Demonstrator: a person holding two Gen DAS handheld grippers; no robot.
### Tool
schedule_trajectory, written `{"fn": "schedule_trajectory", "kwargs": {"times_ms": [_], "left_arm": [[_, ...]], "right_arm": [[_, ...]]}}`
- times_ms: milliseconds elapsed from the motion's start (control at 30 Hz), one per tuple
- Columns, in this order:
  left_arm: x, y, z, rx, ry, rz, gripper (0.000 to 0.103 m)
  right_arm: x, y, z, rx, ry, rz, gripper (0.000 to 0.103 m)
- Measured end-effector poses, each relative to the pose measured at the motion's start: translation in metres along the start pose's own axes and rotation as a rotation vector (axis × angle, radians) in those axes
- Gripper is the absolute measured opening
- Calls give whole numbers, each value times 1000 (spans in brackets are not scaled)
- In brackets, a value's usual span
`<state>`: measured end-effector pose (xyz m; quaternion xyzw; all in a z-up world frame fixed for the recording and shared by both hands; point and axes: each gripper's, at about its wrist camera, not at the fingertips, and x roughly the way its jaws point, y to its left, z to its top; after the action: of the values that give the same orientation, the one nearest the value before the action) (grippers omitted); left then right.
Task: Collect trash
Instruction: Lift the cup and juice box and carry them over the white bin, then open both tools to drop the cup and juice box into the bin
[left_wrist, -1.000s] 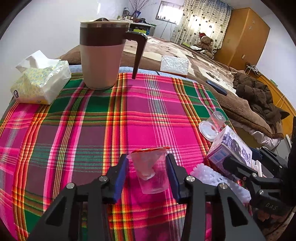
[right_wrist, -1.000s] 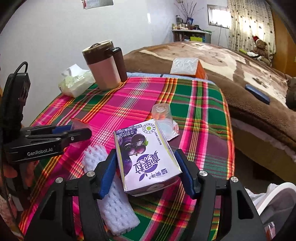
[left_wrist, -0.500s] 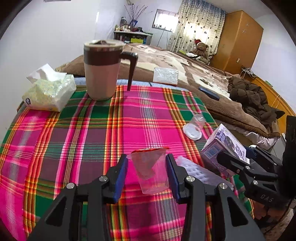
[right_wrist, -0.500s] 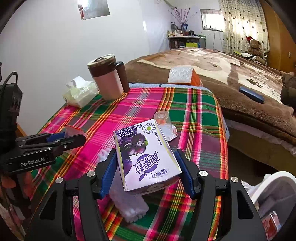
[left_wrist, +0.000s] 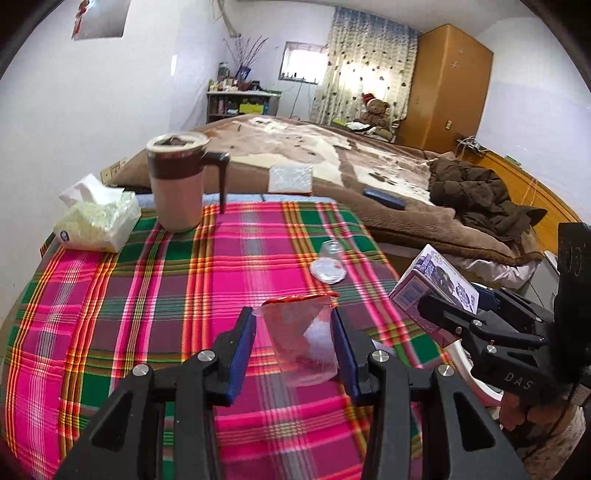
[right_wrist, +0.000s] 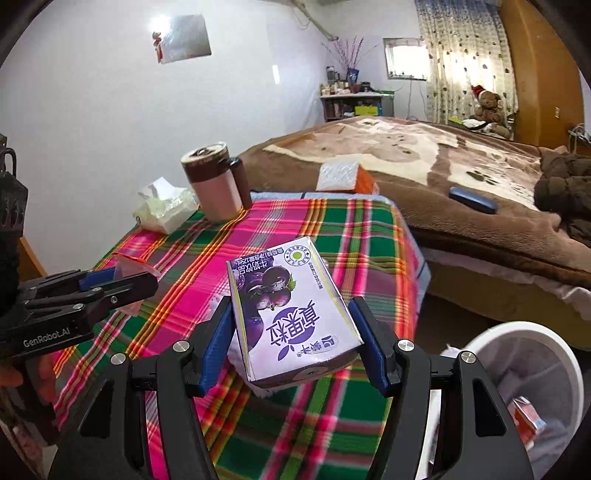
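Note:
My left gripper (left_wrist: 293, 334) is shut on a clear plastic cup with a torn red lid (left_wrist: 301, 341), held above the plaid tablecloth (left_wrist: 147, 295). My right gripper (right_wrist: 295, 325) is shut on a purple drink carton (right_wrist: 291, 306), lifted off the table; the carton (left_wrist: 432, 280) also shows at the right of the left wrist view. Another clear cup (left_wrist: 328, 260) lies on its side near the table's right edge. A white trash bin (right_wrist: 535, 373) with a carton inside stands on the floor at lower right. A white foam net is mostly hidden under the carton.
A brown and pink lidded mug (left_wrist: 177, 182) and a tissue pack (left_wrist: 98, 218) stand at the table's far side. Beyond is a bed with a brown blanket (left_wrist: 332, 155), a tissue box (left_wrist: 291, 179), a dark case (left_wrist: 384, 198) and a heap of clothes (left_wrist: 476, 192).
Both grippers have risen and drawn back from the table with the cup and the carton still held. The trash bin has come into the right wrist view.

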<state>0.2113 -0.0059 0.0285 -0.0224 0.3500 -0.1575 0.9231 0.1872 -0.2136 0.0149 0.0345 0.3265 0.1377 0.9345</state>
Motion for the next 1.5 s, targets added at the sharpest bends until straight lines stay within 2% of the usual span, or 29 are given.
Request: {"fn": "schedule_trajectory", "kwargs": {"times_ms": [367, 633, 1100, 1500], "left_arm": [[-19, -52, -5, 66, -29, -76, 43], [-16, -96, -8, 119, -24, -142, 43], [16, -184, -22, 202, 54, -281, 43], [37, -236, -38, 263, 109, -324, 44]], "right_arm": [[-43, -30, -14, 58, -62, -78, 63], [-68, -59, -26, 114, -89, -156, 63], [-91, -119, -50, 234, -70, -307, 64], [-93, -156, -66, 297, -16, -385, 64]]}}
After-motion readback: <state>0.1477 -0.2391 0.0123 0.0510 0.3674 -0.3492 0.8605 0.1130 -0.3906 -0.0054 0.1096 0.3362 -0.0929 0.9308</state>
